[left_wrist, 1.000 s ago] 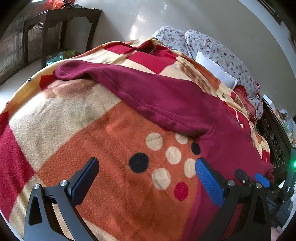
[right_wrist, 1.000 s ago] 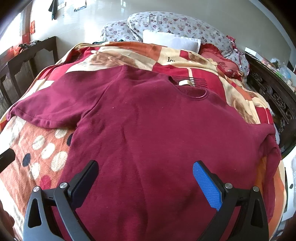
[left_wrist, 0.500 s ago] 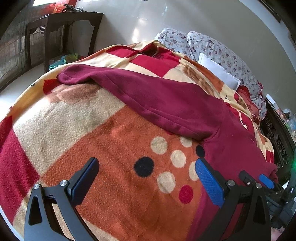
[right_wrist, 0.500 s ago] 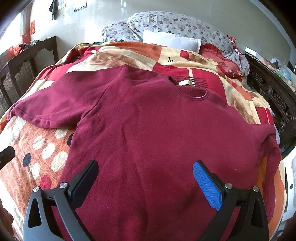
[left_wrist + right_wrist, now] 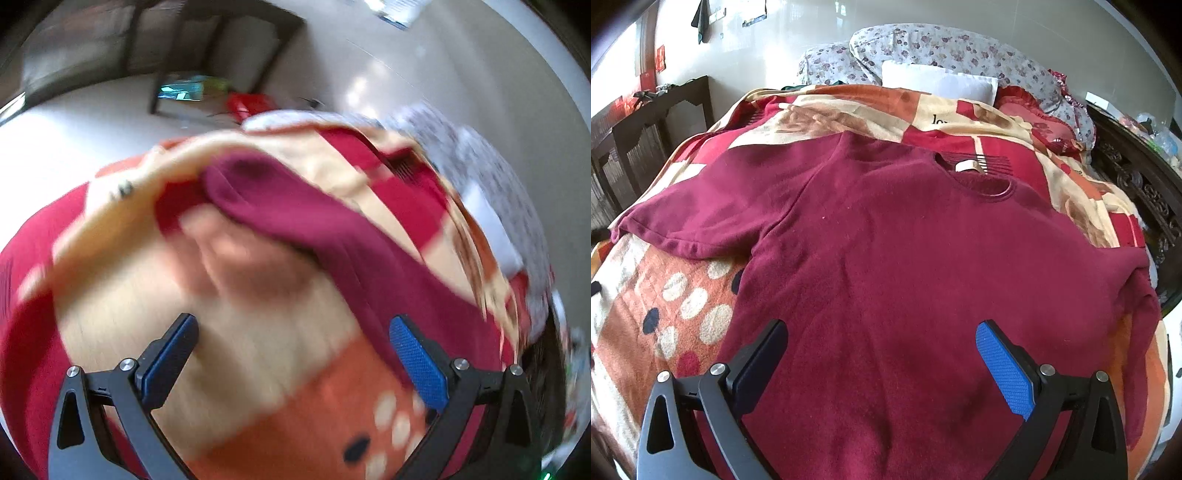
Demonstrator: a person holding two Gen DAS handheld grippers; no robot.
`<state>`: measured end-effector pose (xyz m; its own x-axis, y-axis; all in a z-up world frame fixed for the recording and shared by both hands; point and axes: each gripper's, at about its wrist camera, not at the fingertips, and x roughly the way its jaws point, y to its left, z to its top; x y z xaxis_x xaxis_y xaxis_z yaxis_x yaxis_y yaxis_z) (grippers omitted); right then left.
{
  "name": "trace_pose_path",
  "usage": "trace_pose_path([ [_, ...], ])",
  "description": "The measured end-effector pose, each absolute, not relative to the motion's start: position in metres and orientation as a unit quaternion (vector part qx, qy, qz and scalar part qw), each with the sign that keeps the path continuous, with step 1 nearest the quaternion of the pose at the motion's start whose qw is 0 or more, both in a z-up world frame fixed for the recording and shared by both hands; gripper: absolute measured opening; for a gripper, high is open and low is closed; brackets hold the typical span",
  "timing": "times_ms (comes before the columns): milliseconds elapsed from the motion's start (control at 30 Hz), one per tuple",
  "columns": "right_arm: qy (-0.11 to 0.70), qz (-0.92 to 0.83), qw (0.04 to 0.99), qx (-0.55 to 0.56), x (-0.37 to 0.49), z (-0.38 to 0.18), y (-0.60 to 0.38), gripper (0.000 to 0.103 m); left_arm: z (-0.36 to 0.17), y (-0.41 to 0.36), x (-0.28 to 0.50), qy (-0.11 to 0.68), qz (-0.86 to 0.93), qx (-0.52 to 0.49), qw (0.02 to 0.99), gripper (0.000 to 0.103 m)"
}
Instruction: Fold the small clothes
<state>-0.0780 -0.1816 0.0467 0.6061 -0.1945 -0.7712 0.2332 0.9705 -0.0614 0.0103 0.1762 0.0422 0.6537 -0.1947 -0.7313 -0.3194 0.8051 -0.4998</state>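
Item: maroon short-sleeved knit top [image 5: 905, 258], lying spread face-up and unfolded on a fleece blanket of red, cream and orange patches with dots [image 5: 683, 306], which is covering a bed. The round neckline with pale label [image 5: 967, 166] is pointing away from the right gripper; the hem is running under that gripper's fingers.

Right gripper [image 5: 881, 363]: hanging over the lower body of the top, fingers spread wide, gripping nothing. Whether the fingertips are touching the cloth cannot be told.

Left gripper [image 5: 291, 362]: fingers likewise set wide apart and empty, hanging over bare cream and orange blanket. Its view is heavily motion-blurred. The top's left sleeve [image 5: 303, 218] is lying ahead of it and to its right, with the cuff end farthest forward; the sleeve edge is passing just beside the blue-padded right finger [image 5: 415, 363].

Surroundings: floral-print pillows [image 5: 942, 55] and a white pillow [image 5: 938, 81] lying far ahead of the right gripper; dark wooden furniture [image 5: 653, 122] standing off to its left.

Step in hand, by judgement: the opening of the fold, with the left gripper lining up on the sleeve; no fold is showing yet.

Next move, by judgement: calling for the left gripper to be brought down over the sleeve's cuff edge, closed on a single layer clear of the blanket pile, then carried rightward across the chest while the right gripper is steadying the body.
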Motion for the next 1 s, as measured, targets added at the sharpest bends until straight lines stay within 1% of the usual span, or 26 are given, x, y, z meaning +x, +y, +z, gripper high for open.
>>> trace_pose_path([
  [133,0.429,-0.098,0.897,0.029,-0.071,0.043,-0.184,0.103,0.041,0.197,0.045,0.412,0.09,-0.31,0.852,0.103],
  [167,0.429,-0.092,0.898,0.03,-0.07,0.042,-0.184,0.103,0.037,0.198,0.057,0.422,0.098,-0.303,0.849,0.103],
  [233,0.429,-0.075,0.899,0.035,-0.064,0.04,-0.188,0.103,0.027,0.201,0.076,0.44,0.109,-0.295,0.841,0.097],
  [300,0.431,-0.064,0.899,0.047,-0.058,0.035,-0.196,0.102,0.019,0.201,0.09,0.442,0.12,-0.286,0.842,0.095],
  [333,0.432,-0.059,0.898,0.057,-0.056,0.033,-0.2,0.101,0.017,0.2,0.094,0.436,0.124,-0.281,0.846,0.089],
  [367,0.433,-0.056,0.897,0.066,-0.055,0.031,-0.205,0.1,0.017,0.199,0.099,0.427,0.129,-0.273,0.852,0.082],
  [400,0.436,-0.052,0.895,0.078,-0.053,0.029,-0.211,0.096,0.018,0.197,0.102,0.424,0.131,-0.266,0.856,0.062],
  [433,0.439,-0.049,0.893,0.089,-0.052,0.028,-0.217,0.093,0.02,0.195,0.105,0.423,0.13,-0.261,0.858,0.03],
  [467,0.44,-0.047,0.891,0.096,-0.052,0.027,-0.221,0.091,0.022,0.192,0.109,0.424,0.116,-0.262,0.859,0.011],
  [500,0.44,-0.047,0.891,0.104,-0.054,0.028,-0.226,0.09,0.026,0.19,0.11,0.424,0.102,-0.264,0.86,0.009],
  [567,0.435,-0.05,0.892,0.111,-0.058,0.032,-0.236,0.089,0.046,0.181,0.1,0.399,0.088,-0.257,0.876,0.009],
  [733,0.414,-0.076,0.9,0.114,-0.077,0.052,-0.265,0.09,0.126,0.113,0.062,0.323,-0.01,-0.204,0.924,0.009],
  [833,0.403,-0.085,0.902,0.129,-0.087,0.064,-0.286,0.09,0.171,0.042,0.033,0.29,-0.095,-0.154,0.94,0.008],
  [867,0.397,-0.09,0.903,0.135,-0.092,0.069,-0.295,0.09,0.179,0.02,0.025,0.286,-0.118,-0.137,0.941,0.008],
  [933,0.389,-0.103,0.904,0.144,-0.102,0.077,-0.312,0.09,0.188,-0.039,0.012,0.285,-0.175,-0.102,0.937,0.008],
  [1000,0.382,-0.121,0.904,0.151,-0.112,0.082,-0.33,0.09,0.184,-0.091,0.002,0.295,-0.219,-0.074,0.927,0.009],
])
